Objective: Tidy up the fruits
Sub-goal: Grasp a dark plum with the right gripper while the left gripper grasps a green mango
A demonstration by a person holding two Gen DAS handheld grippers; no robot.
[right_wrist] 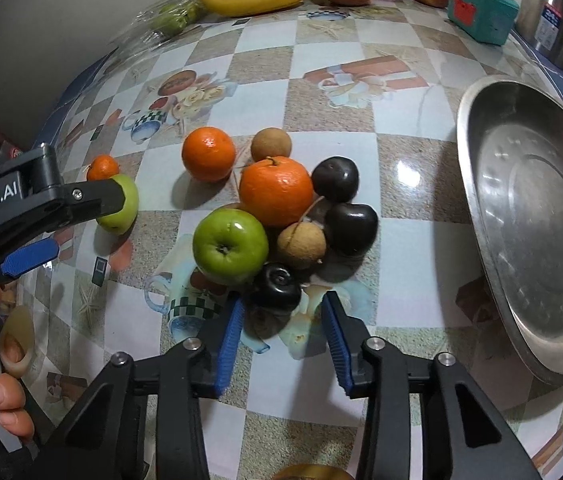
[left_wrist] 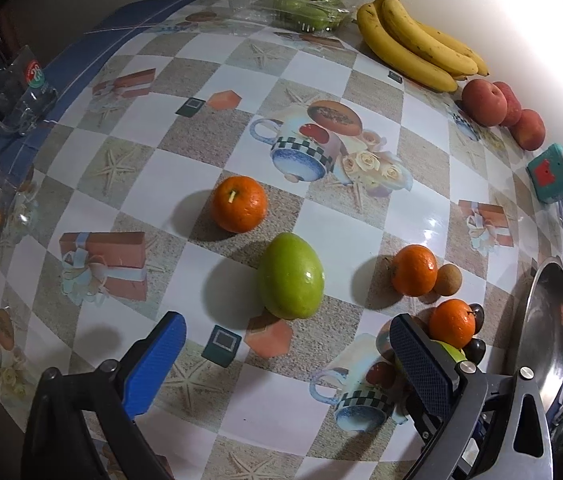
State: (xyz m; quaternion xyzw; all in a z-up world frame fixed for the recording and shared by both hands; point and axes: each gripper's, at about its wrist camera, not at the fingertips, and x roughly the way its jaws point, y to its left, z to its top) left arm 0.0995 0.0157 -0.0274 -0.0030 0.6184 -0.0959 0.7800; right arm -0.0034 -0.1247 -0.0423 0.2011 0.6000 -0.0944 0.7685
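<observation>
Now both grippers approach with jaws open: right gripper must close on the dark plum, left gripper nears the green mango.

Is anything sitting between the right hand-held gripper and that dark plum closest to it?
Nothing visible. The right hand-held gripper is open, and the dark plum lies just ahead of its fingertips, with only tablecloth between.
</observation>
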